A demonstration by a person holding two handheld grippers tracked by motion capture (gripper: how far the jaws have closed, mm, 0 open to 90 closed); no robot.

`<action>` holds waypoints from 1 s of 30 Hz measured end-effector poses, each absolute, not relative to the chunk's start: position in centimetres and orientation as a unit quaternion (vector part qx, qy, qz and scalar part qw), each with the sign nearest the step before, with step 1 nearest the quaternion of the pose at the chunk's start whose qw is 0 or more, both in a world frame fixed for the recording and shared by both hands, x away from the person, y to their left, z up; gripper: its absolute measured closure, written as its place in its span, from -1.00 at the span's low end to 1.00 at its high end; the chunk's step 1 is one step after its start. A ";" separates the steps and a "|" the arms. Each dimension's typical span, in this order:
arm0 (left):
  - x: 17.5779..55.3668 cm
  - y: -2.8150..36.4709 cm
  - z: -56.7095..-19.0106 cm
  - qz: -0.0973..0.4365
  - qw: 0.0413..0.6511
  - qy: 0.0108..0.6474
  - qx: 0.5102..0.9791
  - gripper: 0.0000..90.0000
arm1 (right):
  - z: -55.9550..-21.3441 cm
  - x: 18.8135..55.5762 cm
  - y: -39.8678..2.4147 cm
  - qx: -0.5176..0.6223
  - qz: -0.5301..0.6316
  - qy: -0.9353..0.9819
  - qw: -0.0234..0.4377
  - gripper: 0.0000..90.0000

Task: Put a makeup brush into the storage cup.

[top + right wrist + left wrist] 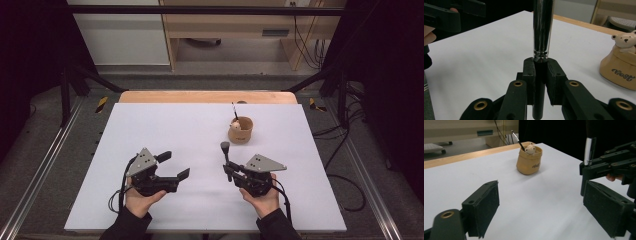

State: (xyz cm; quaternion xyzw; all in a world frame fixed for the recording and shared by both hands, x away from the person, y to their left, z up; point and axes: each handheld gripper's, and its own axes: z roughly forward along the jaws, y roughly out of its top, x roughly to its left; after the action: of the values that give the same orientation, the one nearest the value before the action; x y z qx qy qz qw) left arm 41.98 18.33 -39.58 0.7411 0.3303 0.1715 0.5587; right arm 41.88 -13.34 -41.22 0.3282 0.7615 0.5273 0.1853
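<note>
My right gripper (229, 171) is shut on the black handle of a make-up brush (225, 150), which stands upright with its silver ferrule (543, 30) above the jaws. In the right gripper view my right gripper (540, 72) clamps that handle between its pads. My left gripper (174, 165) rests at the front left of the white mat, jaws wide apart and nothing between them; my left gripper (541, 195) faces the tan pouch-shaped holder (529, 161). The holder (240, 131) stands at the back right with a small bear figure (624, 41) and a thin brush (517, 138) in it.
A white mat (165, 130) covers the wooden table (207, 96). Dark frame posts and cables flank the table on both sides. The brush in the right gripper (589, 150) stands close to the right of my left jaws.
</note>
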 end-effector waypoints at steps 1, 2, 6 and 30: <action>42.0 18.6 -39.6 0.172 0.558 0.332 0.741 -0.73 | -41.2 41.9 -13.5 0.328 0.527 0.761 0.187 0.76; 42.0 18.8 -39.6 0.175 0.556 0.334 0.741 -0.75 | -41.1 41.9 -13.6 0.329 0.528 0.760 0.188 0.76; 42.0 19.7 -39.4 0.181 0.552 0.340 0.739 -0.79 | -41.0 41.9 -13.9 0.331 0.529 0.758 0.191 0.76; 41.2 26.0 -40.4 0.230 0.528 0.381 0.724 -0.82 | -39.2 42.2 -16.2 0.349 0.543 0.732 0.219 0.76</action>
State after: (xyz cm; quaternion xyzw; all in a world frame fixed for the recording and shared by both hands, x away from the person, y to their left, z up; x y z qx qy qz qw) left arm 41.21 26.03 -40.35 0.7235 0.3807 0.2299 0.5279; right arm 42.17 -16.21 -39.22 0.3493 0.7316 0.5431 0.2186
